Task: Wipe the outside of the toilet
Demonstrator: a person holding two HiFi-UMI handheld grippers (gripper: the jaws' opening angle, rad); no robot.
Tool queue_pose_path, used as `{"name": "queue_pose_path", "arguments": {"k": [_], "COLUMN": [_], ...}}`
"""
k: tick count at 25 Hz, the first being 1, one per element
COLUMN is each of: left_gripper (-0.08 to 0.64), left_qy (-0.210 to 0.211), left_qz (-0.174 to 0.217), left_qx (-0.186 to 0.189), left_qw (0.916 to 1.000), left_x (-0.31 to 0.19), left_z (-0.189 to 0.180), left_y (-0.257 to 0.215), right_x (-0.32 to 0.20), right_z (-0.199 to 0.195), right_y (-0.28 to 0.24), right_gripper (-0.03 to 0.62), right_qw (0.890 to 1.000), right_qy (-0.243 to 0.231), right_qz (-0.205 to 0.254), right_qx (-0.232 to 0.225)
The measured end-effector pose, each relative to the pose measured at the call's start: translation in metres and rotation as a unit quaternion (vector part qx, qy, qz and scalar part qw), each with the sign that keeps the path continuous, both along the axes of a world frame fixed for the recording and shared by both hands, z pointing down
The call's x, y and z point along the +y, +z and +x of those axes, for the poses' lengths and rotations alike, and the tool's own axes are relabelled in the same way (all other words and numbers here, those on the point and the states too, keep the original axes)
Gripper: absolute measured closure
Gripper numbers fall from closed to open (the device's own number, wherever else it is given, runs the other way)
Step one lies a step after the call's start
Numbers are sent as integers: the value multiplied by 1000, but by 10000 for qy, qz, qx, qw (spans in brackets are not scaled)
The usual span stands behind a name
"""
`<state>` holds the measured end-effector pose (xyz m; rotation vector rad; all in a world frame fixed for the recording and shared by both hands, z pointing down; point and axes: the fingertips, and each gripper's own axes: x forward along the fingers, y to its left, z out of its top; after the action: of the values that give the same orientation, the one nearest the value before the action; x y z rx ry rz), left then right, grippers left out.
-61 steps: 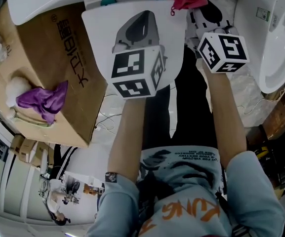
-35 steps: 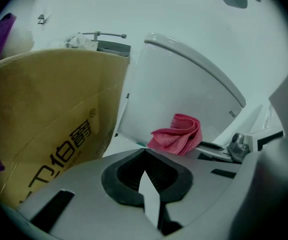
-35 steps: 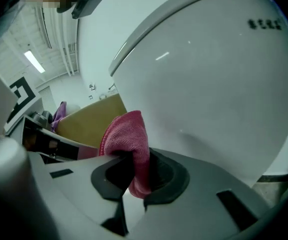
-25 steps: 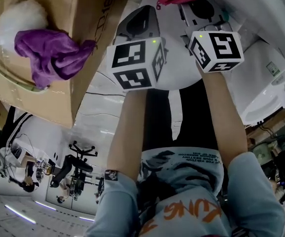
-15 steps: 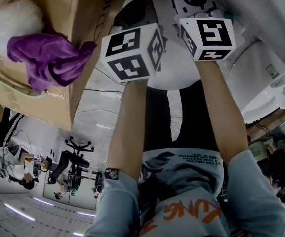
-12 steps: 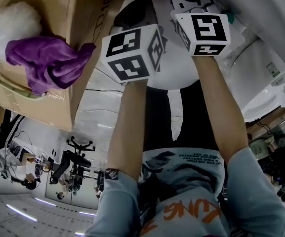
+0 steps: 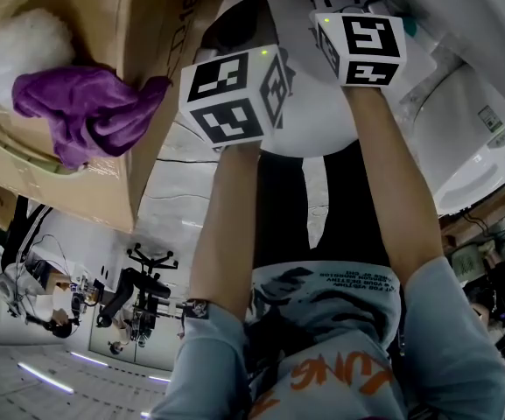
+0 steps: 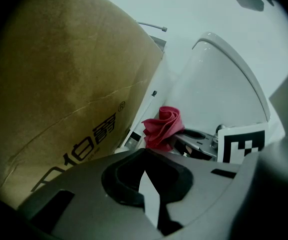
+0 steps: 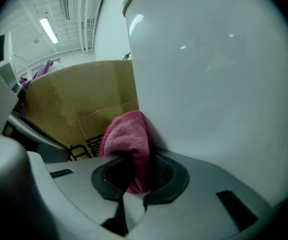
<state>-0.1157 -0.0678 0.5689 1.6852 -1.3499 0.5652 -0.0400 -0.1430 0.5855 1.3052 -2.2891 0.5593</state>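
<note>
A pink cloth [image 9: 128,134] was clamped in the right tool [image 9: 134,176] against the toilet [image 9: 208,74]. At its 9 o'clock, the left tool [image 8: 144,175] was closed, empty.

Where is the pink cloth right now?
In the right gripper view, the pink cloth is clamped in the right gripper, against the white toilet on its right, with the cardboard box behind at left.

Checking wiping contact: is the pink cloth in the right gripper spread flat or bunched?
Bunched: the pink cloth bulges as a wad from the shut right gripper, against the white toilet.
</note>
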Motion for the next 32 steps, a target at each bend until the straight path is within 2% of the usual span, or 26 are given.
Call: {"name": "queue_pose_path", "arguments": {"k": [6,14,32], "left_gripper": [543,543,543], "left_qy": [-30,376,1167], "left_qz": [-70,-61,-129], "left_qx": [-77,-20,-11], "left_qw": [9999,9993,9931], "left_x": [13,21,42], "left_z": [2,38,117], "left_y": [-1,-6,-7], "right_x": [8,23,54], "right_z": [19,50,117], "right_y": [6,6,11], "right_gripper": [531,531,532], "right_qw": [9998,9990,9974], "right_qy": [94,363,544], "right_qz": [-97,-212,-370], "right_qx": [135,141,278]}}
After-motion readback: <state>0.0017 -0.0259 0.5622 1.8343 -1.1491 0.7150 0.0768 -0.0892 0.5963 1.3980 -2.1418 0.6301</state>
